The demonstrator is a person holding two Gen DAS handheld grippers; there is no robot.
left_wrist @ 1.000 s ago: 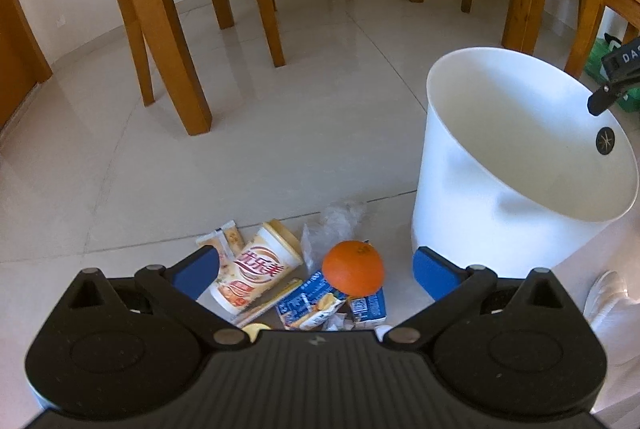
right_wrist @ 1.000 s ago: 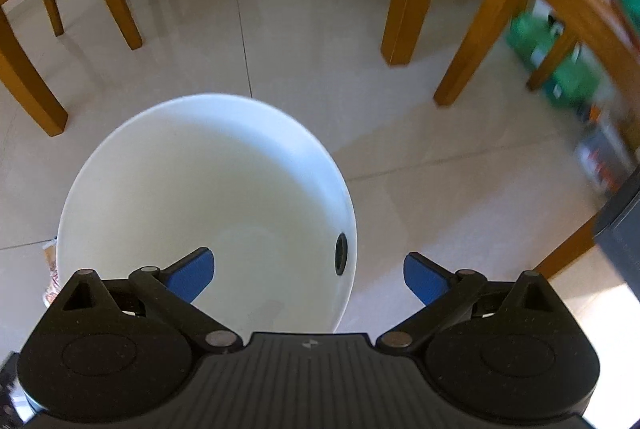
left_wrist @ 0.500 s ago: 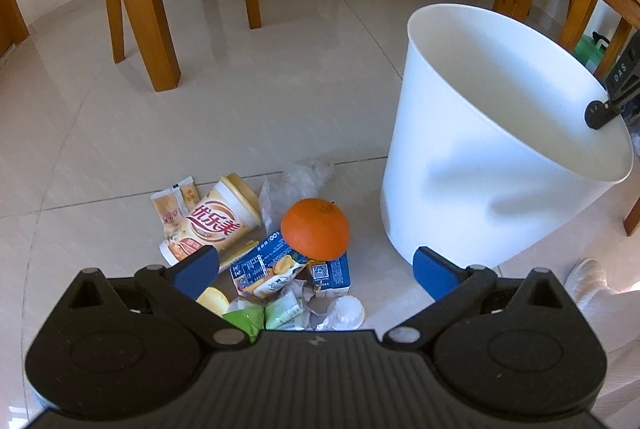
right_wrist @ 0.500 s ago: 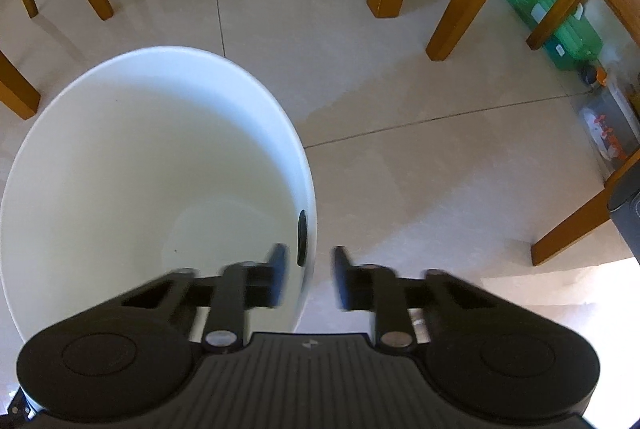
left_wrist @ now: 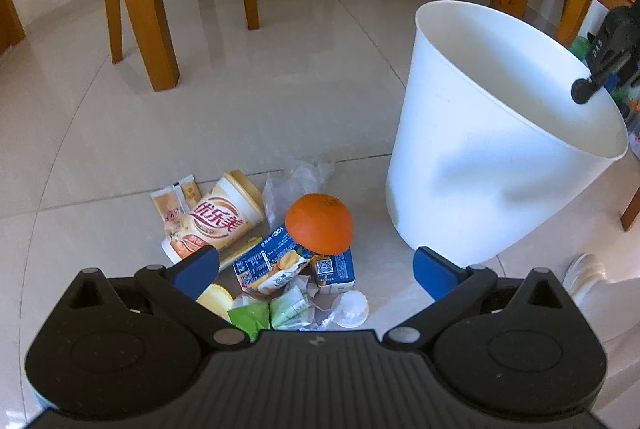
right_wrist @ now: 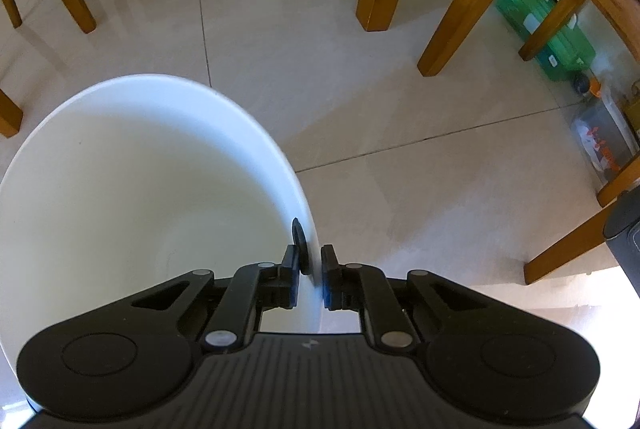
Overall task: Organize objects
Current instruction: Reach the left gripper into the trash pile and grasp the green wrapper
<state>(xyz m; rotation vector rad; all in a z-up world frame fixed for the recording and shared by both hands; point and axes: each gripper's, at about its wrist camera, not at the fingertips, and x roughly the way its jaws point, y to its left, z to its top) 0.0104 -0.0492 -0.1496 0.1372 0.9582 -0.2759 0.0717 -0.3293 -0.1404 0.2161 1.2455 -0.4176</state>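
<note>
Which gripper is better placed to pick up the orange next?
Left. The left gripper is open just above the orange; the right gripper is shut on the bin rim.

Right gripper, wide open a second ago, is now clamping the rim of the bin, one finger inside, one outside (wall pinched between the pads). Bin is now tilting, its mouth leaning toward the right gripper. Left gripper is sitting lower than before; more litter is showing under it: a yellow piece, green wrapper, clear plastic lid.
</note>
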